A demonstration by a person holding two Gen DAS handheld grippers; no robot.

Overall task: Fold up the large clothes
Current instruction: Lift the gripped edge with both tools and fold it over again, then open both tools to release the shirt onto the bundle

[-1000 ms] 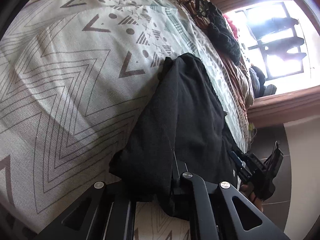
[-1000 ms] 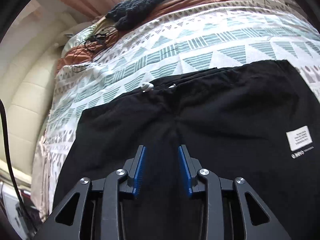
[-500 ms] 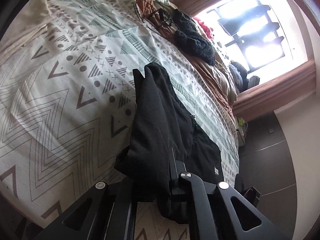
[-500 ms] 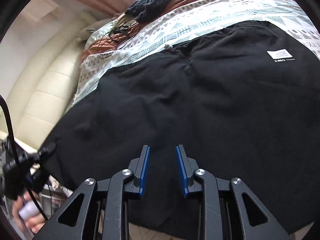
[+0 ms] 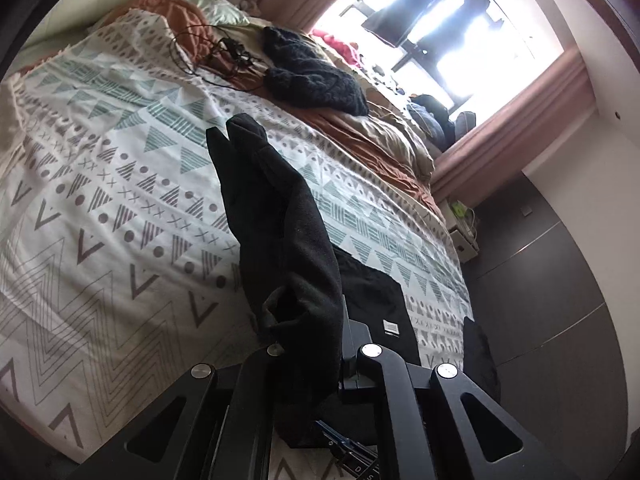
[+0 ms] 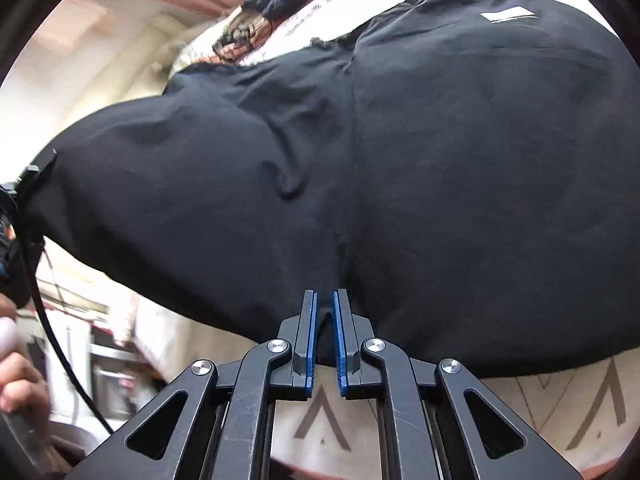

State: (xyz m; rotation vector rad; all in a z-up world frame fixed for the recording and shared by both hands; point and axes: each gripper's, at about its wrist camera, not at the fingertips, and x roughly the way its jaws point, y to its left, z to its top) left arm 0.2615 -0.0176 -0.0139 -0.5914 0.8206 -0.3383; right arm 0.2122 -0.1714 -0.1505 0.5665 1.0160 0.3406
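While both grippers pinch the black trousers (image 6: 440,160), left gripper (image 5: 320,344) at 9 o'clock, right gripper (image 6: 325,320) narrowly clamping the hem, I judge fold 1 underway; next, carry the edge toward 12 o'clock.

Blown-out window (image 5: 452,36) backlights the room; right view's left edge seems motion-blurred.

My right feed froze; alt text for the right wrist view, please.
The right hand-held gripper is nearly closed on the near hem of the black garment, which fills the view. Patterned bedspread shows below.
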